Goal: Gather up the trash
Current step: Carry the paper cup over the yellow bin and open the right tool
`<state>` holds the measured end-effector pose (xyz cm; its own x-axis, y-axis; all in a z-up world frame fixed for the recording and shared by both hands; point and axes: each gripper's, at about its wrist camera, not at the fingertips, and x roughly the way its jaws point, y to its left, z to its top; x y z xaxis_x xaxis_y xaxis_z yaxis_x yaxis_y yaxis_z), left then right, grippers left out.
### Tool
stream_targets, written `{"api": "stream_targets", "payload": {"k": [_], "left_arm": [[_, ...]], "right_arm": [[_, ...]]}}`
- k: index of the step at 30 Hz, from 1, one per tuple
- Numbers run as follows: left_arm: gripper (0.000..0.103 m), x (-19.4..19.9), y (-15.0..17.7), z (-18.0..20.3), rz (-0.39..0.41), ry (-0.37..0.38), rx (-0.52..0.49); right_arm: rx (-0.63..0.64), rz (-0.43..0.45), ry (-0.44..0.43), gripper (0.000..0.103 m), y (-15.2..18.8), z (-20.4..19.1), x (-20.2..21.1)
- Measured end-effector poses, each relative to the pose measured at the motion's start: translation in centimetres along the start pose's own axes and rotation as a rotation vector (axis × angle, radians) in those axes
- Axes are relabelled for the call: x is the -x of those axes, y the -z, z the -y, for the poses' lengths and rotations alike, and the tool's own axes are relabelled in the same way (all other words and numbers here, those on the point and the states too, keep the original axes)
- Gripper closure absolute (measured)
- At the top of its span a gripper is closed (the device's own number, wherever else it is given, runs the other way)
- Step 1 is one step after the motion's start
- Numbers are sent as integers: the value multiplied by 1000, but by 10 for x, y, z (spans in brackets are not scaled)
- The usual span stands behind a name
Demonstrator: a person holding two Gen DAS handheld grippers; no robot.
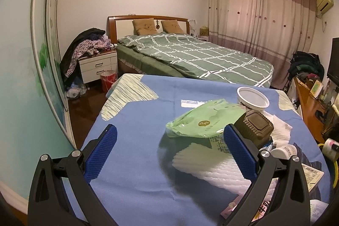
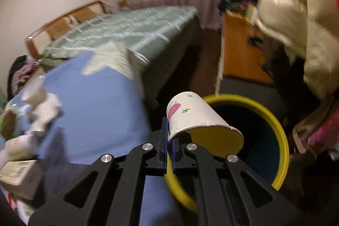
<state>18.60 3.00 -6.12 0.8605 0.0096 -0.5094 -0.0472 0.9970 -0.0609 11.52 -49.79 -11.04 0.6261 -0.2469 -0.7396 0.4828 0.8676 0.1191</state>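
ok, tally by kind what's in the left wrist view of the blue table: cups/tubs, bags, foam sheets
White tub: 1
Green plastic bag: 1
White foam sheets: 1 near the front, likely 1 more behind the dark box
Total: 4, if the rear one counts

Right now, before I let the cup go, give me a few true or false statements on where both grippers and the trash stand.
1. The right gripper pinches the paper cup by its rim. True.
2. The cup lies inside the yellow bin. False: it is held above the bin's opening.
3. The left gripper holds the green bag. False: it is open and holds nothing.
4. A white tub sits on the blue tablecloth. True.
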Motion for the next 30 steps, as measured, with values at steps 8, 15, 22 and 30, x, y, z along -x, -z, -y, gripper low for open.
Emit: {"api": "stream_targets", "payload": {"k": [8, 15, 22, 30], "left_arm": [[4, 3, 1, 5, -5, -1, -14], [4, 19, 7, 13, -25, 13, -46], [4, 57, 31, 28, -97, 71, -56], [4, 87, 83, 77, -199, 126, -116]], "right_arm": [[-122, -42, 49, 69, 1, 23, -11], [-115, 14, 79, 64, 4, 18, 0], [-98, 25, 91, 64, 0, 14, 0], [-81, 26, 70, 64, -2, 9, -1]]}}
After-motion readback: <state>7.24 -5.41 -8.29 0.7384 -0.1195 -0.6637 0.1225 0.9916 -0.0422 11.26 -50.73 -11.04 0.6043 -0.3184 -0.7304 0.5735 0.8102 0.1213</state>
